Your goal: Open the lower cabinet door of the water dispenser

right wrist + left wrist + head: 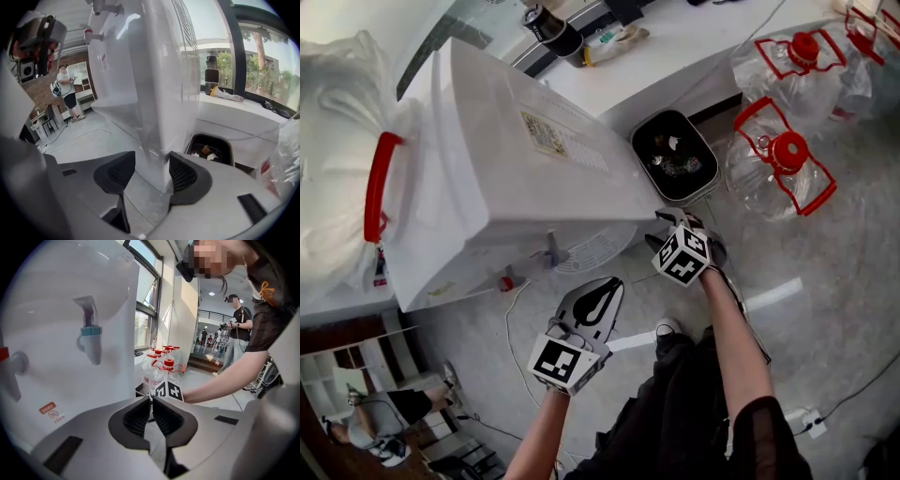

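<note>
Lower cabinet door (131, 122) of the white water dispenser (516, 159) sat at the foot of the machine, beneath its taps, apparently not yet swung out, with one upright edge running down the dispenser's front corner nearest a black bin (675, 155). The right tool (152, 159) pointed downward at that corner with its jaws spread, the upright edge standing between the pads; no firm pinch on it could be made out. The left tool (151, 401) hung out in front of the dispenser's tap face, farther from the corner, with its jaws pressed together on nothing. With the door's edge straight ahead of it, the right hand appeared the nearer and better placed to pull the door away from the dispenser.
</note>
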`<state>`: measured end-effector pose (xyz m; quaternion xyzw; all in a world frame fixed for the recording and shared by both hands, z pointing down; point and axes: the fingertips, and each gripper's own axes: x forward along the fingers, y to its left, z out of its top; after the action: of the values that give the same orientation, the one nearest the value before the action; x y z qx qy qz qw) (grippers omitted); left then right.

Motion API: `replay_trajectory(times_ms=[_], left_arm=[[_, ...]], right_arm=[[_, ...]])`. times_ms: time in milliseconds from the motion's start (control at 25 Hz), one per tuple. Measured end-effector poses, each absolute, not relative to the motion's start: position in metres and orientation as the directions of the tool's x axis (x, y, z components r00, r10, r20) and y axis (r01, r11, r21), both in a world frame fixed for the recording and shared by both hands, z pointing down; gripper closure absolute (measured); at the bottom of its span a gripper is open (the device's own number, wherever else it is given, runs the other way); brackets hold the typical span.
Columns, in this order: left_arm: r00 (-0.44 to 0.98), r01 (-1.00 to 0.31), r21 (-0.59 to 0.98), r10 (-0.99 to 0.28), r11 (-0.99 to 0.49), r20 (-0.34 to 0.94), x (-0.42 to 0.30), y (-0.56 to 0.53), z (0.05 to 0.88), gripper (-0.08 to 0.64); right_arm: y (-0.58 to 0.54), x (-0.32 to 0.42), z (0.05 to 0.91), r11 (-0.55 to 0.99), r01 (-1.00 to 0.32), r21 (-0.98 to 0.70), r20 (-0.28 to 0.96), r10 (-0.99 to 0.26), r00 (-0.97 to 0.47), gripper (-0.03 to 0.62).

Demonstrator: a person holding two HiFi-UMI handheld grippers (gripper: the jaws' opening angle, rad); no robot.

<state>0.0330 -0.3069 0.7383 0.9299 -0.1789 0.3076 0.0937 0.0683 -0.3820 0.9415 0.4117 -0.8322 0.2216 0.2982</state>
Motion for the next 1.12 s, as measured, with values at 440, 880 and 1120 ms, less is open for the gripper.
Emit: replay_trajectory(times_ms=[440,880,1120], left_arm=[[0.734,-0.395,0.064,-0.273,-0.917,0.622,0.024,-0.288,0.727,0.540],[0.719,-0.406,0.091,-0.256,-0.909,0.646,-0.013,-0.247,0.723,0.540],[0.692,-0.420,0.074,-0.267,-0.904,0.670,-0.054,-0.239,0.732,0.540]], right_arm=[[-0.301,0.052,0.941,0.562,-0.803,-0.197,0.672,-0.519,-0.528,0.417],[-0.199,-0.021,0.938,0.570,-0.749,-0.338,0.673,-0.410,-0.616,0.430],[-0.153,-0.087,0.952,0.605,-0.684,-0.408,0.665,-0.317,-0.677,0.454]])
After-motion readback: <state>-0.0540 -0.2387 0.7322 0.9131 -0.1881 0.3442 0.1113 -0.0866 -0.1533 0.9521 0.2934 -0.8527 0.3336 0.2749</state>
